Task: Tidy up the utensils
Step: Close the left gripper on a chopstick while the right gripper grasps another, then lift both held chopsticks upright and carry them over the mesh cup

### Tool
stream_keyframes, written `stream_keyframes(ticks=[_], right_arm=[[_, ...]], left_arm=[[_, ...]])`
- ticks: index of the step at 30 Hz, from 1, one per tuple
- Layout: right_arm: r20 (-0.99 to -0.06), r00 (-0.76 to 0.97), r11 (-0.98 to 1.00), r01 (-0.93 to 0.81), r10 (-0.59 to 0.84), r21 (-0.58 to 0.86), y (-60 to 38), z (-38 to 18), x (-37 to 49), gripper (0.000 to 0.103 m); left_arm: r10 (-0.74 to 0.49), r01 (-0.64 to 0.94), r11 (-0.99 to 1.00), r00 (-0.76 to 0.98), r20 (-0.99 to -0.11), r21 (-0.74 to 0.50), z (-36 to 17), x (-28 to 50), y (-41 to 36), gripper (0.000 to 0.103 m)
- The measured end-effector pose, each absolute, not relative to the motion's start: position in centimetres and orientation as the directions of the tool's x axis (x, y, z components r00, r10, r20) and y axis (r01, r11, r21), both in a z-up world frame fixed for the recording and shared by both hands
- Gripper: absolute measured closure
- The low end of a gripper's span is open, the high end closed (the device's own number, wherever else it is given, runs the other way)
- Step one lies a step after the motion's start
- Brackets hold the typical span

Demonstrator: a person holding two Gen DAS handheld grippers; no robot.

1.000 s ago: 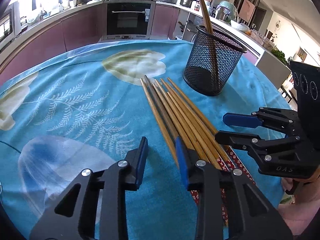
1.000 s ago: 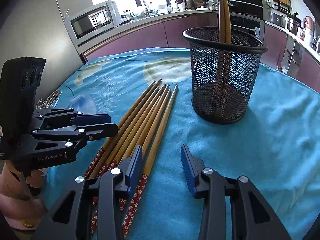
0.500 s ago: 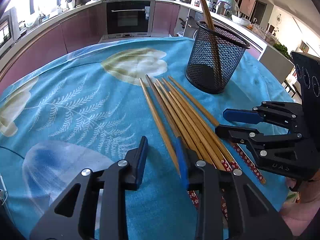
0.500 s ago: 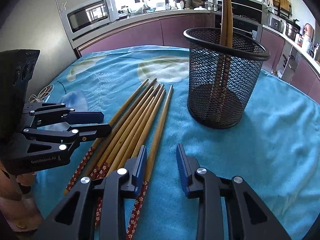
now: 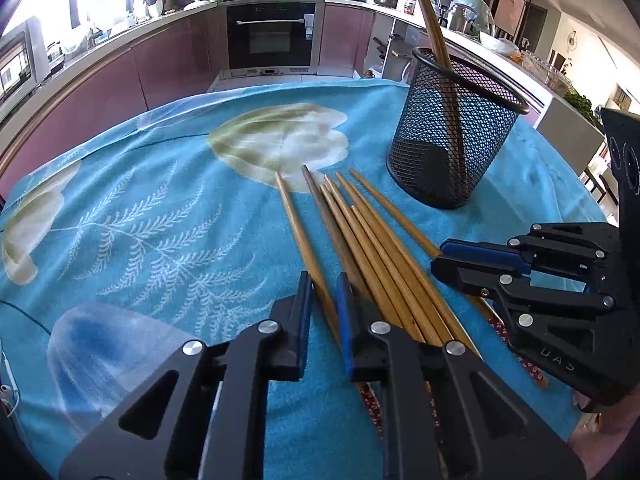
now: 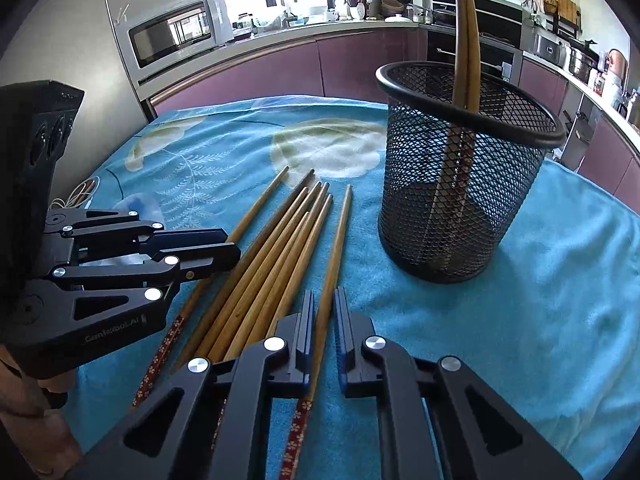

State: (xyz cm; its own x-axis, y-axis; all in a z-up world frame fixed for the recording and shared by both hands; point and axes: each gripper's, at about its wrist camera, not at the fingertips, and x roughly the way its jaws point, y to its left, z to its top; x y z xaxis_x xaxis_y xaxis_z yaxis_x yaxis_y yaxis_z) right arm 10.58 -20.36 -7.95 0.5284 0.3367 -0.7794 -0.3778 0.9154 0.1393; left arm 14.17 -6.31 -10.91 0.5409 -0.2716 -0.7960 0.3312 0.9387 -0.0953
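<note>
Left wrist – left gripper (image 5: 325, 298) clamps outermost chopstick (image 5: 298, 232), seemingly touching cloth (image 5: 160, 208).

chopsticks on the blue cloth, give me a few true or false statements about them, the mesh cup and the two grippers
1. The left gripper is shut on the leftmost chopstick of the row. True.
2. The right gripper hangs open above the mesh cup. False: its fingers are shut on the rightmost chopstick, which lies on the blue cloth.
3. The mesh cup is empty. False: two chopsticks already stand in it.
4. The mesh cup stands upright. True.
5. The chopsticks between the two gripped ones are spread far apart. False: that middle bundle lies close together.
</note>
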Motion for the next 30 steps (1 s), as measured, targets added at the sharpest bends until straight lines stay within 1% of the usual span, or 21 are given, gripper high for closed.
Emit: stream_keyframes(ticks=[2, 5, 11, 19, 30], right_arm=[[-0.777, 0.521, 0.913, -0.372, 0.354, 0.166, -20.7, -8.0, 10.6, 0.097], [-0.772, 0.519, 0.912, -0.367, 0.366, 0.184, -21.1, -7.8, 10.4, 0.097], [-0.758, 0.52, 0.902, -0.375, 0.394, 0.213, -21.7, -7.3, 9.9, 0.097], [-0.701, 0.515, 0.859, -0.417, 0.493, 0.298, -22.2, -5.9, 9.0, 0.097], [-0.617, 0.569, 0.837, -0.429, 0.543, 0.341, -24.1, -3.0, 7.7, 0.097]], left_arm=[[-0.274, 0.309, 0.944, 0.543, -0.794, -0.115, -11.0, 14.2, -6.1, 0.094], [-0.281, 0.282, 0.949, 0.542, -0.792, -0.143, -11.0, 14.3, -5.7, 0.095], [-0.3, 0.279, 0.945, 0.546, -0.782, -0.169, -10.5, 13.5, -5.4, 0.096], [-0.361, 0.305, 0.926, 0.554, -0.75, -0.221, -8.8, 12.3, -4.6, 0.096], [-0.464, 0.371, 0.881, 0.566, -0.681, -0.293, -5.2, 10.7, -4.1, 0.096]])
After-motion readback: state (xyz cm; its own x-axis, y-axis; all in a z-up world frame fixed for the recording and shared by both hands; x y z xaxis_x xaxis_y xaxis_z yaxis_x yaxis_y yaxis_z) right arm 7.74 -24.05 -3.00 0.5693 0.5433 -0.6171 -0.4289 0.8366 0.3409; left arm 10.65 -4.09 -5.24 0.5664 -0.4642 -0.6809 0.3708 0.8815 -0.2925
